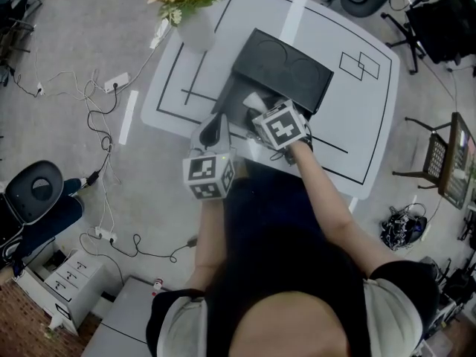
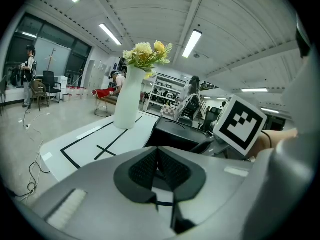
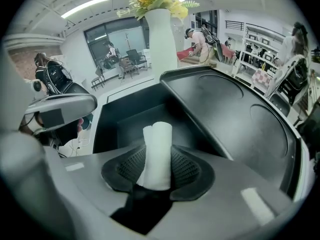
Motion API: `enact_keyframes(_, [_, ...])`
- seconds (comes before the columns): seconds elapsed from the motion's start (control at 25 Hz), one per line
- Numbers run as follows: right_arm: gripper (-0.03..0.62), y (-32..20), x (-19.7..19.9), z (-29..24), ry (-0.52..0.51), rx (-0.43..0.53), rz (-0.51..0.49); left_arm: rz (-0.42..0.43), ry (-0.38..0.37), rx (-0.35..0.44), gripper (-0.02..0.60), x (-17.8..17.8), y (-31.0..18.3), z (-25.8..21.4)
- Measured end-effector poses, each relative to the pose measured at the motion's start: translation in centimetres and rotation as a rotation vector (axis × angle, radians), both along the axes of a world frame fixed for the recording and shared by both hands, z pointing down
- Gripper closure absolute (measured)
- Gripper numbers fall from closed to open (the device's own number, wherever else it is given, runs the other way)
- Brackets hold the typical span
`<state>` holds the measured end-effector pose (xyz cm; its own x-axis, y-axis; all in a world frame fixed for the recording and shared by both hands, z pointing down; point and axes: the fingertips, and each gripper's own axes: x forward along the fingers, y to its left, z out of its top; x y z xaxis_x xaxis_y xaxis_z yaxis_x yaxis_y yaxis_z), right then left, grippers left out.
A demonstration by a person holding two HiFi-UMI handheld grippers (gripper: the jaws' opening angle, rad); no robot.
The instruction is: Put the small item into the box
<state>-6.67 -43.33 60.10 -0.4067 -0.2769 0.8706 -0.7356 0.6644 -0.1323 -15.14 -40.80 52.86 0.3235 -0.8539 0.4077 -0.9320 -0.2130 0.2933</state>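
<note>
A small white rolled item [image 3: 158, 151] stands between the pads of my right gripper [image 3: 157, 166], which is shut on it. In the head view the right gripper [image 1: 262, 108] holds that item [image 1: 253, 99] over the open black box [image 1: 236, 95]. The box's lid [image 1: 284, 68] stands open behind it. From the right gripper view the box's dark inside [image 3: 125, 116] lies just ahead and the lid [image 3: 225, 114] spreads to the right. My left gripper [image 1: 216, 129] hovers at the box's near left edge, jaws shut and empty [image 2: 157, 168]. The box [image 2: 175, 133] is ahead of it.
A white vase [image 1: 195, 28] with yellow flowers stands at the table's far left corner. The white table [image 1: 357, 125] carries black taped lines. Cables and a power strip [image 1: 115, 82] lie on the floor to the left; chairs and people stand farther off.
</note>
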Motion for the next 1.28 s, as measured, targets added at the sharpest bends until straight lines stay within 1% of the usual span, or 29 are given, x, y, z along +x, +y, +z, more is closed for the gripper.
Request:
enact_keyframes(0.12, [0.441, 0.0, 0.2, 0.0, 0.015, 0.001, 0.0, -0.011, 0.01, -0.004, 0.571, -0.3, -0.1, 0.1])
enact_keyframes(0.24, [0.433, 0.0, 0.1, -0.1, 0.008, -0.001, 0.004, -0.023, 0.015, -0.005, 0.571, -0.8, -0.1, 0.1])
enact_keyframes(0.4, [0.407, 0.2, -0.2, -0.2, -0.017, -0.008, 0.019, -0.032, 0.018, -0.005, 0.571, -1.2, 0.0, 0.0])
enact_keyframes(0.56, [0.383, 0.3, -0.4, -0.2, -0.02, 0.0, 0.016, -0.028, 0.02, -0.005, 0.571, -1.0, 0.0, 0.1])
enact_keyframes(0.76, [0.354, 0.1, -0.2, -0.8, -0.025, 0.027, 0.01, -0.017, 0.018, -0.005, 0.571, -0.7, -0.1, 0.2])
enact_keyframes(1.12, [0.345, 0.2, 0.2, -1.6, -0.037, 0.056, 0.019, -0.01, 0.011, 0.001, 0.571, -0.5, 0.2, -0.1])
enact_keyframes(1.28, [0.345, 0.1, 0.3, -2.3, -0.07, 0.07, 0.03, -0.005, 0.004, 0.006, 0.571, -0.3, 0.3, -0.3])
